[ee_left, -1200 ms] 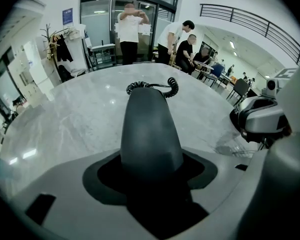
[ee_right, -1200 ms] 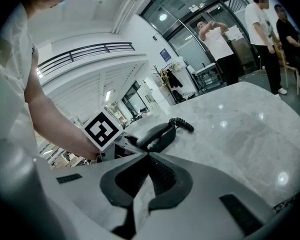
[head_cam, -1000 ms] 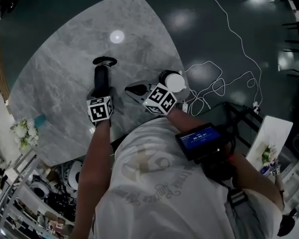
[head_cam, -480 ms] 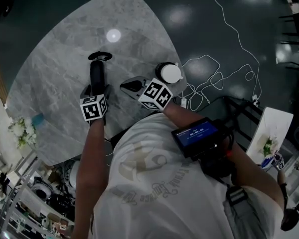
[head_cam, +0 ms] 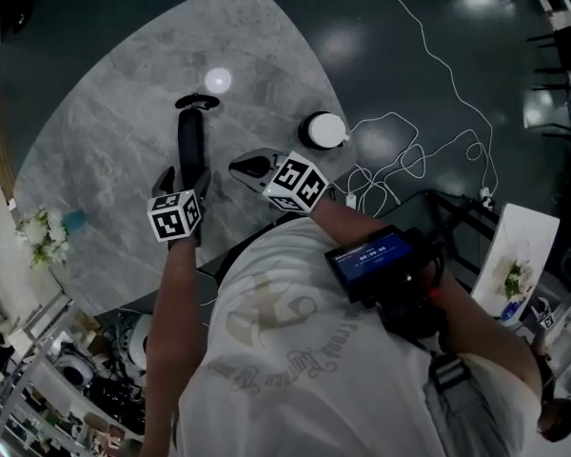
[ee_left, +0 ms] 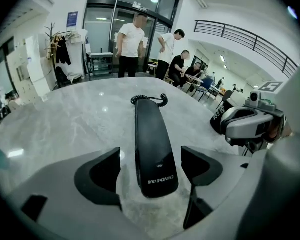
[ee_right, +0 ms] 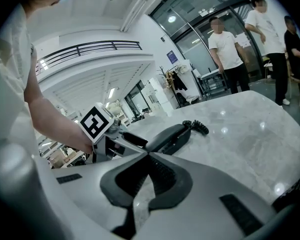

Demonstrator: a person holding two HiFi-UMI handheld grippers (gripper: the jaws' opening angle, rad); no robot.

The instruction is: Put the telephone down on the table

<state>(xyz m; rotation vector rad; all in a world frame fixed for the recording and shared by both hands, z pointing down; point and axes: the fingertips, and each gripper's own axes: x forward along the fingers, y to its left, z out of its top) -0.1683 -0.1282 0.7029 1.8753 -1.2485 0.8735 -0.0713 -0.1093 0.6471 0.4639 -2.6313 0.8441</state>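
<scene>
The telephone (head_cam: 191, 139), a black handset with its coiled cord (head_cam: 198, 102) at the far end, lies flat on the grey marble table (head_cam: 95, 141), a little left of the centre of the head view and running lengthwise away from the person. The left gripper (ee_left: 151, 155) sits at the handset's near end with its jaws spread wide. In the left gripper view the two dark pads (ee_left: 97, 176) stand on either side of the handset's rounded end with a clear gap on each side, so nothing presses on it and the table alone carries its weight. That arrangement reads as a release: the handset appears set down, and the wide spread leaves room for the gripper to draw straight back along the handset's line without nudging it. The right gripper (ee_right: 145, 154) sits just right of the handset, low over the table, with its jaws closed tip to tip on nothing. It seems parked out of the way, taking no part. A round white-topped object (head_cam: 324, 129) stands near the table's right edge, apart from the handset and no obstacle to it.
</scene>
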